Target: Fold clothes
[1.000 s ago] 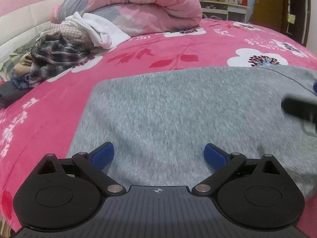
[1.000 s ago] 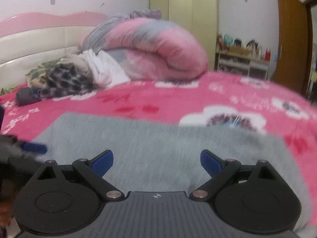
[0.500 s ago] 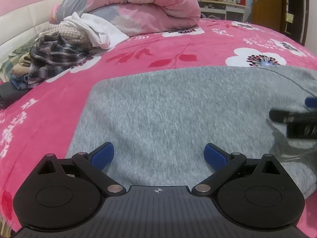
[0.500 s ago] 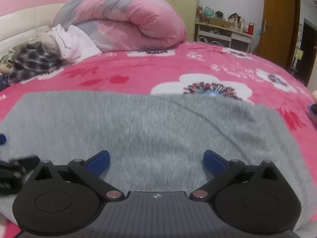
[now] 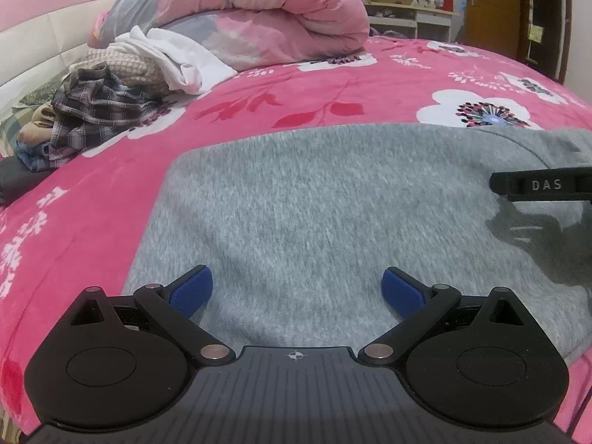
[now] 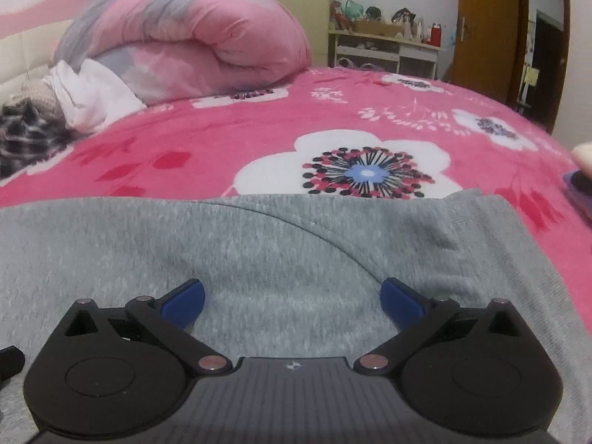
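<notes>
A grey knit garment (image 5: 325,199) lies flat on the pink flowered bedspread (image 5: 296,88). My left gripper (image 5: 298,290) is open just above the garment's near left part, with nothing between its blue pads. Part of the right gripper's black body shows at the right edge of the left wrist view. In the right wrist view the same grey garment (image 6: 259,244) fills the foreground, with a curved seam running across it. My right gripper (image 6: 292,298) is open over its near right part, holding nothing.
A rolled pink and grey duvet (image 5: 255,18) lies at the head of the bed. A heap of clothes, white cloth (image 5: 174,55) and a plaid shirt (image 5: 92,107), lies at the left. A cluttered shelf (image 6: 384,44) and a wooden door (image 6: 484,29) stand behind. A purple object (image 6: 581,188) sits at the right edge.
The right gripper has moved right along the garment toward its right end. The left gripper has stayed almost still over the left part. Both stayed open.
</notes>
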Demonstrator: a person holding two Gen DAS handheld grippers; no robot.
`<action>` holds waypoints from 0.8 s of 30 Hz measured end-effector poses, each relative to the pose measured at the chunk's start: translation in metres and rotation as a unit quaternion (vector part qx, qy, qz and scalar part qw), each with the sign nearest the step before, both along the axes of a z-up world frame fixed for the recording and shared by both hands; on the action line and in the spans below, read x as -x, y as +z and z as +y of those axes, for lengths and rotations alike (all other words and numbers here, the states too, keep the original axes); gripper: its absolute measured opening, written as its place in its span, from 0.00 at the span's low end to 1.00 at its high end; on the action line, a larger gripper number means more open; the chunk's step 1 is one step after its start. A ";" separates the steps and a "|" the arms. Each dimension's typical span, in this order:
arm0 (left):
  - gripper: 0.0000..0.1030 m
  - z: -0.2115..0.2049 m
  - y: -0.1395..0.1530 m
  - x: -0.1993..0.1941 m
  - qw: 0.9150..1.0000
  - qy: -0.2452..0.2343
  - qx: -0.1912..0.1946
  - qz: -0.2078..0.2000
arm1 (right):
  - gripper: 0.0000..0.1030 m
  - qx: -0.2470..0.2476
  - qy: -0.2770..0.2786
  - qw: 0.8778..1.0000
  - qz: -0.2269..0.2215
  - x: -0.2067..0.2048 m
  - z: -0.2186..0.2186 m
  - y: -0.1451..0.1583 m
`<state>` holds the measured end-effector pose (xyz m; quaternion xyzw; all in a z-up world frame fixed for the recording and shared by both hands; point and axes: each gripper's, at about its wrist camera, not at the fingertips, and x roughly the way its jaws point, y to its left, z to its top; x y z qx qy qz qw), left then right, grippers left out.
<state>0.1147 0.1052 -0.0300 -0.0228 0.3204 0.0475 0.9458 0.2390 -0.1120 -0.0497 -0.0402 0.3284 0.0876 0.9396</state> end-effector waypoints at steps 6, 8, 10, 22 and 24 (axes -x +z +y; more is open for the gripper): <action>0.96 0.020 0.014 0.019 0.999 -0.010 0.031 -0.029 | 1.00 -0.022 0.006 1.000 -0.010 0.012 -0.006 0.007; 0.97 0.026 0.018 0.025 0.998 -0.013 0.041 -0.038 | 1.00 -0.039 0.010 0.999 -0.018 0.022 -0.010 0.013; 0.97 0.049 0.024 0.034 0.997 0.001 0.057 -0.044 | 1.00 -0.049 0.047 0.997 -0.044 0.046 -0.005 0.026; 0.95 0.144 -0.003 0.039 0.975 0.138 0.174 0.007 | 1.00 0.049 0.342 0.922 -0.173 0.205 0.111 0.037; 0.95 0.140 -0.007 0.038 0.976 0.134 0.174 0.013 | 1.00 0.099 0.369 0.903 -0.197 0.223 0.138 0.025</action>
